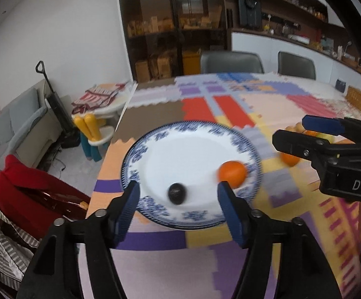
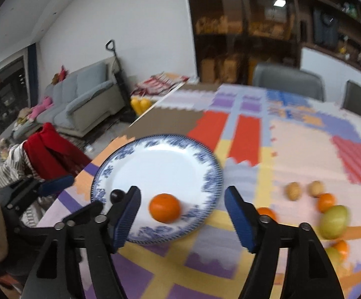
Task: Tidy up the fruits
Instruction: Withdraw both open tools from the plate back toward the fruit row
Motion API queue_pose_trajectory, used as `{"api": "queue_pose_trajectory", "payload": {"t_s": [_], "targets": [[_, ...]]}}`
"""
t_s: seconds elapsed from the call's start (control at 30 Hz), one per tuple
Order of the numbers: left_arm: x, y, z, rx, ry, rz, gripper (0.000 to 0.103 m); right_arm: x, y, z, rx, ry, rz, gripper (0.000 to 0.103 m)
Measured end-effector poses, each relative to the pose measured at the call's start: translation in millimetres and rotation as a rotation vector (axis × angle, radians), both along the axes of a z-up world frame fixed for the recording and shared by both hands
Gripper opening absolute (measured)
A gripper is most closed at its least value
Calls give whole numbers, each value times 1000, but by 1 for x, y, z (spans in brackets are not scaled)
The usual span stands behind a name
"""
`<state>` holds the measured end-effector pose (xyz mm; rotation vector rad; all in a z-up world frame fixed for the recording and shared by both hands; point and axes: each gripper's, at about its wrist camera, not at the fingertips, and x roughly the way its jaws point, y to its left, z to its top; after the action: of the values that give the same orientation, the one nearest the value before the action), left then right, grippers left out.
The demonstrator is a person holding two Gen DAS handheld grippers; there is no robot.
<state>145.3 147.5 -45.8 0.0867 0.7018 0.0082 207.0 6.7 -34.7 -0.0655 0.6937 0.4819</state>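
A blue-and-white plate (image 1: 155, 137) (image 2: 160, 138) lies near the table's left edge. On it rest a small dark round fruit (image 1: 177, 193) (image 2: 117, 195) and an orange (image 1: 232, 173) (image 2: 165, 208). My left gripper (image 1: 178, 189) (image 2: 38, 191) hangs open over the plate's near rim; the dark fruit shows between its fingers, untouched. My right gripper (image 2: 182, 194) (image 1: 291, 130) is open too, above the orange, gripping nothing. Loose on the cloth to the right lie two tan fruits (image 2: 293, 191), several oranges (image 2: 326, 202) (image 1: 290, 159) and a yellow-green fruit (image 2: 334, 221).
A patchwork tablecloth (image 2: 305, 149) covers the table. Its left edge drops off just beyond the plate, with a red-draped chair (image 1: 30, 186) beside it. Two grey chairs (image 1: 230, 62) stand at the far side. A wicker basket (image 1: 357, 97) sits far right.
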Motion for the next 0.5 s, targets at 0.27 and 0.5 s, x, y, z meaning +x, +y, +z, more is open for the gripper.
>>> {"api": "queue_pose_trajectory", "payload": {"t_s": [0.27,0.5], "targets": [[-19,-50,21,15,-63,-111,78,-39,-57,28,-32,-86,-100,78],[-13,-86,24,29,-84,-193,83,-58,-102,34,-48,-94,-206,78]]}}
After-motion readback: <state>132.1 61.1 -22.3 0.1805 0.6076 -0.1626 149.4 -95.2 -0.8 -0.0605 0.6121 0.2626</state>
